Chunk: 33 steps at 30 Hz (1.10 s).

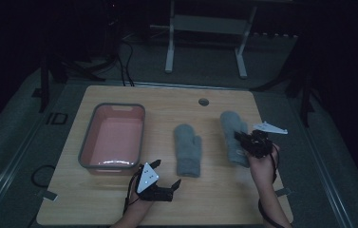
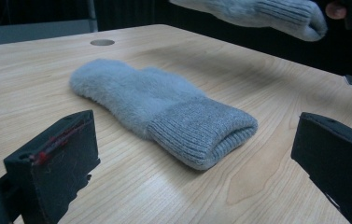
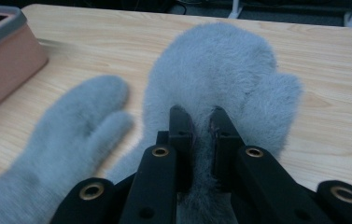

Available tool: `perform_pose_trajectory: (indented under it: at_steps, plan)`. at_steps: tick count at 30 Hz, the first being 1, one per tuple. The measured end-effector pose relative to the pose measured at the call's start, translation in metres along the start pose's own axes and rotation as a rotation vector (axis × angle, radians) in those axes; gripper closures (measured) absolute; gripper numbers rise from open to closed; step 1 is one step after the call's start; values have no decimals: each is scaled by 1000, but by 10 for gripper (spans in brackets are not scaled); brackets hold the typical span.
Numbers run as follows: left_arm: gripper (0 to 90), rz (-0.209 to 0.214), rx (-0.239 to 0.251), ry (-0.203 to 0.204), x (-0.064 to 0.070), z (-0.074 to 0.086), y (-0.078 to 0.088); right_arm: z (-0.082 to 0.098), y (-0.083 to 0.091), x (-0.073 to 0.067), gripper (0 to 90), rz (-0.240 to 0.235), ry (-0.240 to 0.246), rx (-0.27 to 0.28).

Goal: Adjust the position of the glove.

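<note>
Two grey fuzzy mittens, left one [image 1: 188, 149] and right one [image 1: 234, 135], ribbed knit cuffs. Bin [image 1: 85, 147]: pink inside, grey rim. Table [image 1: 214, 194]: light wood grain. Both grippers black.

Dim room, lights low. A pale wooden table [image 1: 119, 204] stands on grey carpet [image 1: 10, 137]; behind it a white desk frame [image 1: 205, 28], with black cables [image 1: 124, 61] trailing into darkness.
</note>
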<state>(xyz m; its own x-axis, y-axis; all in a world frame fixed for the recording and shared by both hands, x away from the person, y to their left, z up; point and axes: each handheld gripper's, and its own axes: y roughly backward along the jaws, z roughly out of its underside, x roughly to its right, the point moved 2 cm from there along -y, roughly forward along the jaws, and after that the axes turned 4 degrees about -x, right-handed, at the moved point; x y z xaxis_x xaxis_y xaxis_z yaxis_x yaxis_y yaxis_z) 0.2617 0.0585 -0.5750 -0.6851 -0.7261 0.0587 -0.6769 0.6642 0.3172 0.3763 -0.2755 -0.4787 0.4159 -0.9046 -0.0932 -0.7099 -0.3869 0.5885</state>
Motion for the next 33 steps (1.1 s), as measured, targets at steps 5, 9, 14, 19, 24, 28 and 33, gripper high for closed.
perform_pose_trajectory:
  at_steps: [5,9,14,19,24,28,33]
  plan:
    - [9,6,-1,-8,1,0,0,-10,-11,-25,825,-19,2,-3]
    - [10,15,0,-3,1,0,0,-17,-22,-49,826,-45,-3,-12]
    - [10,13,-1,-11,2,0,0,-22,-34,-81,823,-70,-3,1]
    - [10,14,1,-14,2,0,0,-16,-48,-110,823,-117,-15,-6]
    - [10,14,-1,-16,2,0,1,-8,-61,-127,823,-113,-24,-34]
    - [9,13,0,-16,2,0,0,3,-74,-136,820,-87,-16,-66]
    - [10,13,-1,-19,3,0,1,18,-86,-139,812,-73,-14,-115]
